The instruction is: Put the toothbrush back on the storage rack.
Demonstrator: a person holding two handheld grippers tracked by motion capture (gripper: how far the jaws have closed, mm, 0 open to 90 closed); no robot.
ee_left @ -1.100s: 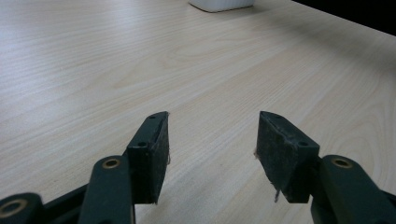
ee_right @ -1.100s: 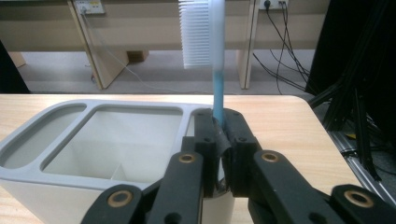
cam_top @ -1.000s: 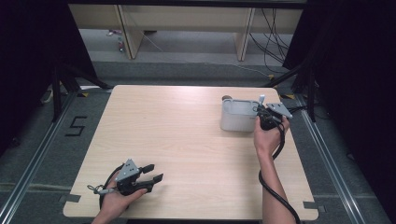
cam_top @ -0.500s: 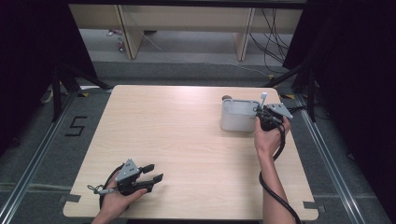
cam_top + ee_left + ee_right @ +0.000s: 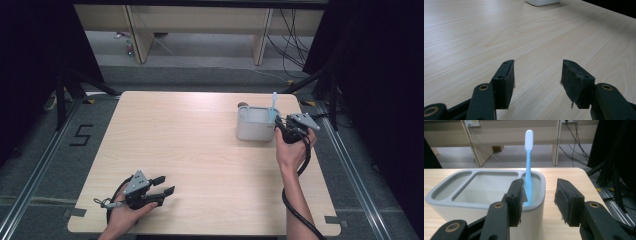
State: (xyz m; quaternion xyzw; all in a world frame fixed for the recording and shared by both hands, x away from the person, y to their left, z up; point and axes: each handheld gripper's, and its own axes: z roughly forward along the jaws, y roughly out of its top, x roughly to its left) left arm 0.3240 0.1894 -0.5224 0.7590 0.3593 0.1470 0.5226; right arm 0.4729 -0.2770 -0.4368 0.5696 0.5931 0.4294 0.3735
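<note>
toothbrush (image 5: pixel 529 165) stood in holder (image 5: pixel 484 195) | right gripper (image 5: pixel 539 200) spread, release judged done | left gripper (image 5: pixel 536 80) spread, idle on tabletop (image 5: pixel 200 150) | withdrawal judged next

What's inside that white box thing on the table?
A light blue toothbrush stands upright in the end compartment of the white plastic three-compartment holder, head up. The middle and far compartments look empty as far down as shows; their bottoms, and the toothbrush's lower end, are hidden by the walls.

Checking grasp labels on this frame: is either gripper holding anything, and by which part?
Nothing is held. The right gripper is open beside the toothbrush, which stands in the end compartment of the grey holder. The left gripper is open over bare table.
</note>
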